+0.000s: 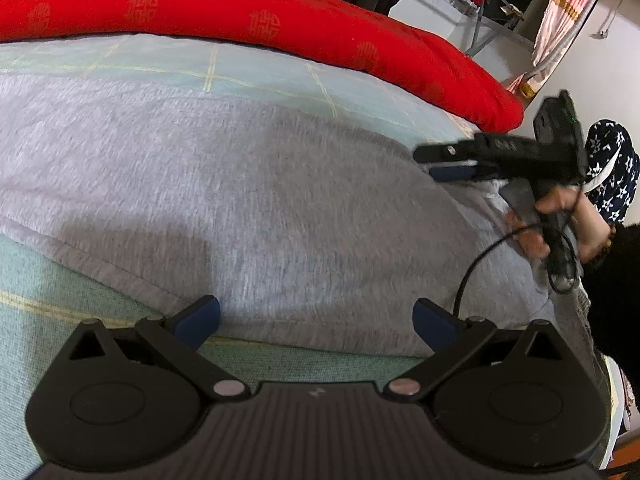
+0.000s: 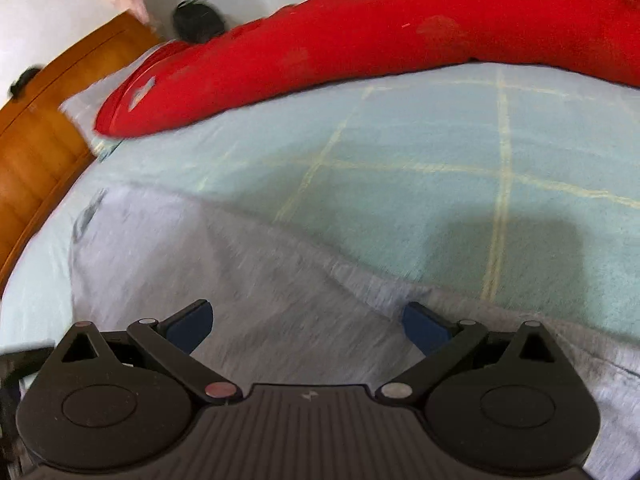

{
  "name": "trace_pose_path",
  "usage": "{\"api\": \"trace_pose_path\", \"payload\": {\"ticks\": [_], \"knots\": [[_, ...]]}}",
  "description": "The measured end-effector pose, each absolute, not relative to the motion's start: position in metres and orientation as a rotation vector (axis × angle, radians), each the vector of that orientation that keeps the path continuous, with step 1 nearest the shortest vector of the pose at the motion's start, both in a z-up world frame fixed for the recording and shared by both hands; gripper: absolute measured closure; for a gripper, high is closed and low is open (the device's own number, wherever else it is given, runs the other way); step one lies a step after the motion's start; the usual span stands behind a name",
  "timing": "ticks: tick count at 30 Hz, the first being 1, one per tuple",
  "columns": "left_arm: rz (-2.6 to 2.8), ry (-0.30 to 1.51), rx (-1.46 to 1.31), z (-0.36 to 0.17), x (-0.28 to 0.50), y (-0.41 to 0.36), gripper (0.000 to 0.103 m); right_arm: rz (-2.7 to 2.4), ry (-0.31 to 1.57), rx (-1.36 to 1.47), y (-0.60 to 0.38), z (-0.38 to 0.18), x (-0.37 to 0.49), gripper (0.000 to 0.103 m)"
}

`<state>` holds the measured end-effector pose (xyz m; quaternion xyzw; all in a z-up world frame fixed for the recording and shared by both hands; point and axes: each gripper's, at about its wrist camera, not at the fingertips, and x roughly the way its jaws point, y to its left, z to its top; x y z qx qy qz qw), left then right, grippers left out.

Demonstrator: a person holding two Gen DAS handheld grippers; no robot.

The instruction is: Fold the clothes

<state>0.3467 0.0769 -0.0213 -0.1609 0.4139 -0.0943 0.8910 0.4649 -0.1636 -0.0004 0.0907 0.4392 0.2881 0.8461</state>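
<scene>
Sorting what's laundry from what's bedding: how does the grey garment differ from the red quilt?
The grey garment lies spread flat and thin on the checked sheet; the red quilt is thick and bunched in a long roll along the far side. The garment is plain heathered grey; the quilt is bright red with faint round woven emblems. The garment lies right under both open grippers, left and right; the quilt lies beyond them. Both rest on the sheet.

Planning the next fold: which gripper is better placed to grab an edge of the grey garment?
Left, probably. The left gripper, open, straddles the grey garment at its near hem; the right gripper hovers over mid-cloth.
</scene>
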Motion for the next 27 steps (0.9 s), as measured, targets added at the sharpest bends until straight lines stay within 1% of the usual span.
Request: {"api": "trace_pose_path", "payload": {"ticks": [4, 10, 12, 16, 19, 23, 27], "knots": [[-0.202, 0.857, -0.330, -0.022, 0.345, 0.077, 0.001, 0.566, 0.917, 0.219, -0.167, 0.006, 0.476, 0.000], [-0.205, 0.854, -0.331, -0.022, 0.345, 0.078, 0.001, 0.587, 0.923, 0.215, -0.184, 0.045, 0.438, 0.000], [-0.207, 0.853, -0.331, -0.022, 0.344, 0.078, 0.001, 0.555, 0.959, 0.195, -0.197, 0.040, 0.426, 0.000], [-0.210, 0.856, -0.338, -0.022, 0.345, 0.079, 0.001, 0.361, 1.020, 0.189, -0.253, 0.006, 0.420, 0.000], [-0.202, 0.863, -0.329, -0.022, 0.347, 0.077, 0.001, 0.302, 0.969, 0.342, -0.286, 0.018, 0.408, 0.000], [-0.192, 0.875, -0.311, -0.022, 0.348, 0.074, 0.001, 0.382, 0.927, 0.250, -0.265, 0.041, 0.379, 0.000], [-0.195, 0.882, -0.306, -0.022, 0.349, 0.073, 0.001, 0.463, 1.025, 0.243, -0.249, 0.016, 0.363, 0.000]]}}
